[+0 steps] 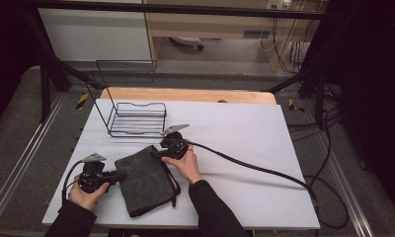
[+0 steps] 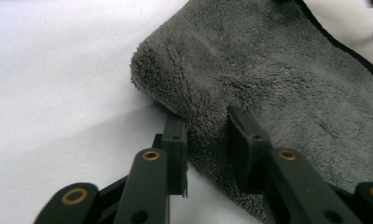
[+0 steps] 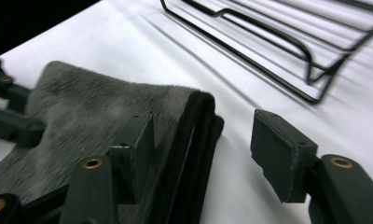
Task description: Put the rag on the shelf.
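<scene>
— We see a table (image 1: 245, 163) under a white sheet, its wooden edge bare at the far side, with grey floor and dark frame posts around it. What stands on it?

— At the far left we find a black wire rack (image 1: 136, 118), upright, with a tall wire back. Nearer the person lies a folded grey towel (image 1: 145, 180) with a dark trim, flat on the sheet, near the rack but apart from it.

— And the left gripper (image 1: 117, 177)?

— We see it in the person's left hand (image 1: 87, 193), low at the towel's left edge. In the left gripper view its jaws stand a little apart, one on the sheet side and one on top of the towel (image 2: 268, 84), with the plush fold between them. We cannot tell whether they pinch the cloth or merely straddle it.

— The right gripper (image 1: 155, 154)?

— The right hand (image 1: 188, 165) holds it at the towel's far right corner, with its cable (image 1: 255, 170) trailing off across the table to the right. In the right gripper view the jaws are wide apart: one rests on the towel (image 3: 100, 112) near its folded edge, the other hangs over bare sheet beside it. They close on nothing. The rack (image 3: 287, 42) shows beyond them.
</scene>
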The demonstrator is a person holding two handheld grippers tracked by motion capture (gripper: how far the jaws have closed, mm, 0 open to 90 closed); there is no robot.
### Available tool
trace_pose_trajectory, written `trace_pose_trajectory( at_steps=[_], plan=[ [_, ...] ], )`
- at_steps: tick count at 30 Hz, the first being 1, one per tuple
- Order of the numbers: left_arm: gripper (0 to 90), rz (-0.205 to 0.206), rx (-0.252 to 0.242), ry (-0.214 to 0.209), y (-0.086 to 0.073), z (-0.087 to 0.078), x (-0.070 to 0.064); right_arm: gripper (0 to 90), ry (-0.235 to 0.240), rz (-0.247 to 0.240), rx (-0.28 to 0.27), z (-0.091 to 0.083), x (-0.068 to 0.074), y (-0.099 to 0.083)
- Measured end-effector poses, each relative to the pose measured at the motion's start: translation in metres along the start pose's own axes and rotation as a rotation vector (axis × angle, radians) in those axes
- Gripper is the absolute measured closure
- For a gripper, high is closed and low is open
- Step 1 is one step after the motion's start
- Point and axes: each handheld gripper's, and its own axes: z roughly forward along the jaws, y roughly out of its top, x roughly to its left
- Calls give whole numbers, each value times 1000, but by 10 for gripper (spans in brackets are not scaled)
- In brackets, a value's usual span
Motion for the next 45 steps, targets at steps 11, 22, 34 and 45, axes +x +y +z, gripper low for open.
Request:
trace_pose_trajectory(
  at_steps=[11, 22, 34, 45],
  plan=[
    [709, 23, -5, 7, 1, 0, -1, 765, 96, 50, 64, 16, -1, -2],
    [481, 33, -60, -11, 2, -3, -6, 807, -74, 110, -13, -7, 7, -13],
    [436, 88, -56, -29, 3, 1, -17, 805, -279, 213, -75, -50, 8, -38],
    [336, 126, -59, -16, 8, 1, -18, 646, -285, 193, -96, -51, 0, -44]
  ],
)
